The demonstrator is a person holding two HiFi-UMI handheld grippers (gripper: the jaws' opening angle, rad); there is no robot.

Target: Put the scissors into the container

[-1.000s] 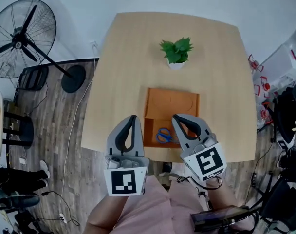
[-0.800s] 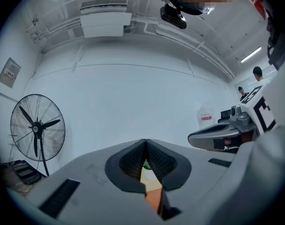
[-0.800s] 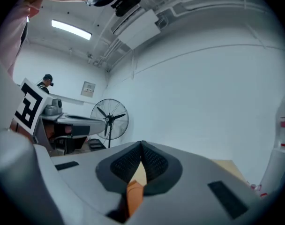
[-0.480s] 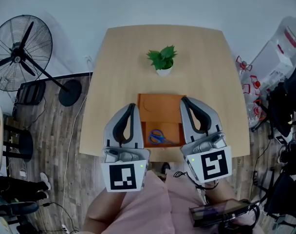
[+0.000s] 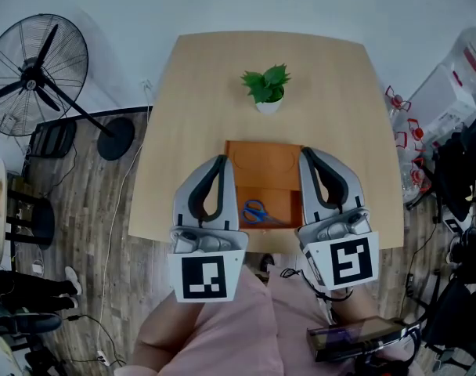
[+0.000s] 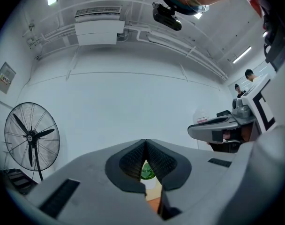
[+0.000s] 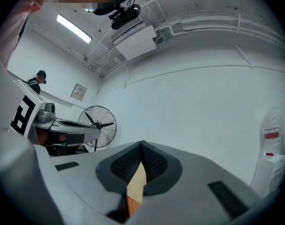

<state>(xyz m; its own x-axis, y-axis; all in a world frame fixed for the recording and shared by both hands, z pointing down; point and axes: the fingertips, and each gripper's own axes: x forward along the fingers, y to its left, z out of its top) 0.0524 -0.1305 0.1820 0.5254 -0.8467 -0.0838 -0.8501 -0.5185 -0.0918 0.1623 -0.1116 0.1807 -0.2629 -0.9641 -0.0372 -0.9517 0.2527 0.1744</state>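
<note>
Left gripper (image 6: 145, 142): jaws together tip to tip, nothing between them. Leaves of the potted plant (image 6: 147, 171) show through the slit below the tips. Right gripper (image 7: 142, 144): jaws likewise together, empty. Head view: both grippers are held over the near edge of the wooden table (image 5: 199, 100), one at each side of the orange container (image 5: 263, 157). Scissors (image 5: 256, 211), blue-handled, lie inside the container in its near part, with the handles left and the blades pointing right. Plant stands beyond the container, apart from it. Standing fan (image 5: 34, 73) is on the floor, left of the table.
</note>
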